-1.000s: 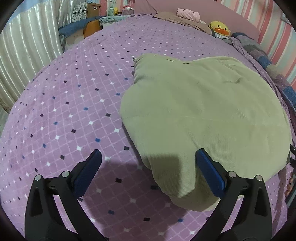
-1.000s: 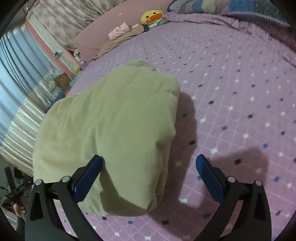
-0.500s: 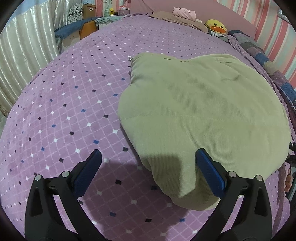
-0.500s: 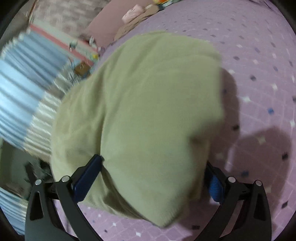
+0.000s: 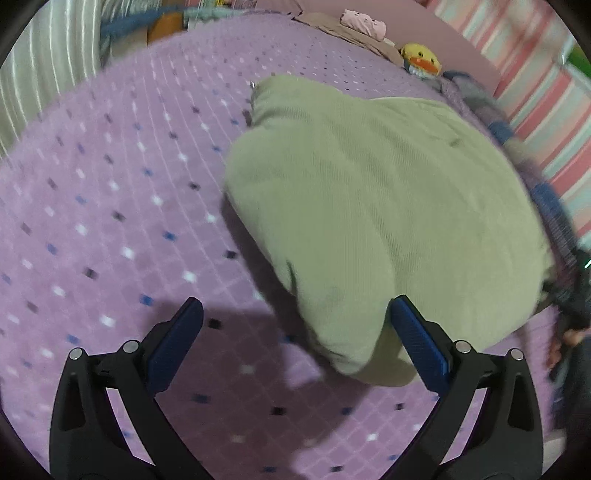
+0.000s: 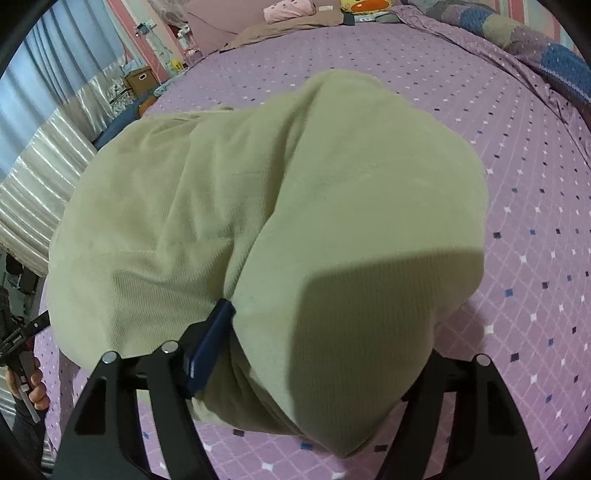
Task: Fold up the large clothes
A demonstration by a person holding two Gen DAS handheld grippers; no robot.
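A single olive-green garment (image 6: 280,221), folded into a thick, rounded bundle of finely ribbed fabric, lies on a purple bedspread (image 5: 110,206) patterned with small white, blue and dark diamonds. In the right wrist view its near corner bulges between the fingers of the right gripper (image 6: 317,354): the blue pad (image 6: 210,343) of the left finger presses into a crease of the cloth, while the opposite finger is hidden under the bulge. The jaws are closing with the garment between them; whether both pads already pinch it cannot be told.

In the left wrist view the left gripper (image 5: 295,339) hangs above the bedspread with its two blue pads spread wide. The garment's near corner reaches just beside the right-hand pad and partly into the gap, though no pad presses on it. A small metal zipper pull (image 5: 252,85) shows at the bundle's far edge.

Beyond the garment, at the head of the bed, sit one yellow duck toy (image 5: 421,61), one pink folded item (image 5: 364,24) and a brown cloth (image 6: 280,27). One patchwork blanket (image 6: 546,51) in blue and grey runs along the bed's side. A hand (image 6: 35,387) on a black grip appears at the lower left edge of the right wrist view. Silvery curtains (image 6: 40,173) hang past the bed.
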